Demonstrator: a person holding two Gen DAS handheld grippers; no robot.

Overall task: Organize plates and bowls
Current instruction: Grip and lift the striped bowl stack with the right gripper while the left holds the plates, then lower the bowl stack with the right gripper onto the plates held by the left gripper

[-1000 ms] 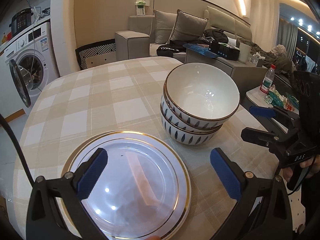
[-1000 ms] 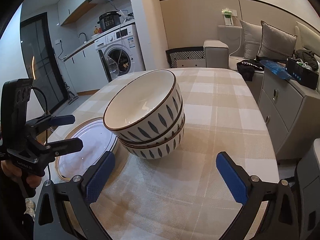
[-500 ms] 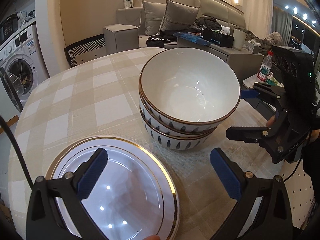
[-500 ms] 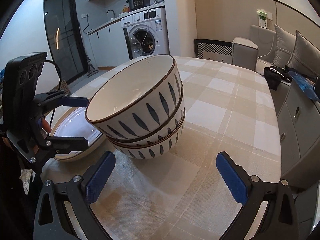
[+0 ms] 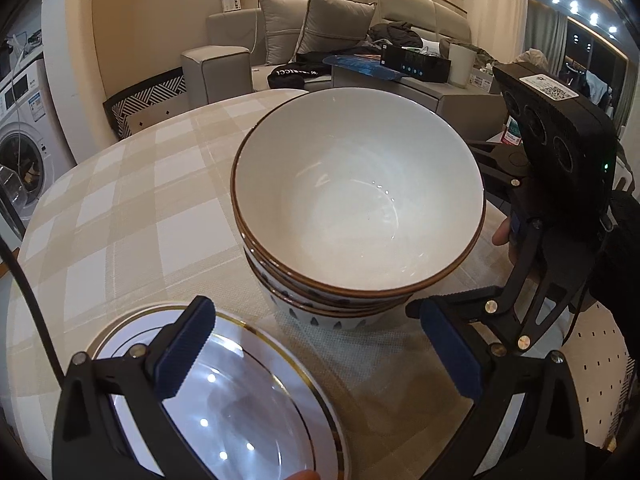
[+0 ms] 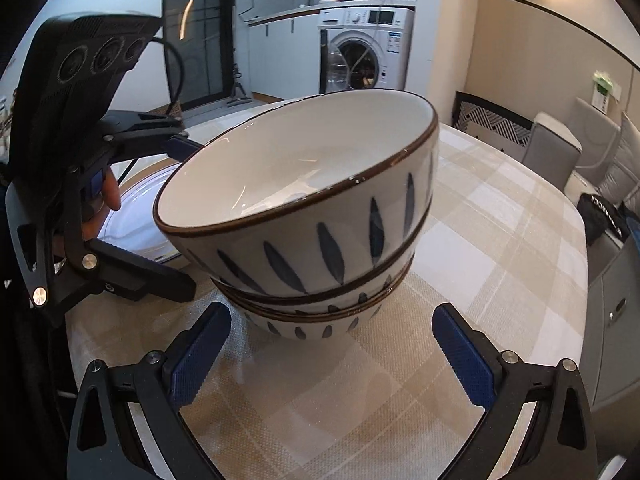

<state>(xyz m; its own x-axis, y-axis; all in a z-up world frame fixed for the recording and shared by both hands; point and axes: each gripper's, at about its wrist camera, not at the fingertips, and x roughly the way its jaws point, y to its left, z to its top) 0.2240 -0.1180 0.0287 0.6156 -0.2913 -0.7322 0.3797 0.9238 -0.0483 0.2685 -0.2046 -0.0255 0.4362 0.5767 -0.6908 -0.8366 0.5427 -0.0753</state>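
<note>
Nearest me, my left gripper (image 5: 316,354) & right gripper (image 6: 330,350) both gape wide, holding nothing. Just beyond: gold-rimmed plates (image 5: 280,412) stacked on the checked tablecloth (image 5: 132,216), beside three nested leaf-pattern bowls (image 6: 304,216). Stacking looks done; maybe only placement left.

Warm ceiling light, glare spots on the plate (image 5: 224,420), fisheye-bent dark edges, background perhaps slightly soft.

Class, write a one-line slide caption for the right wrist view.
Open right gripper faces stacked bowls on a checked table.
</note>
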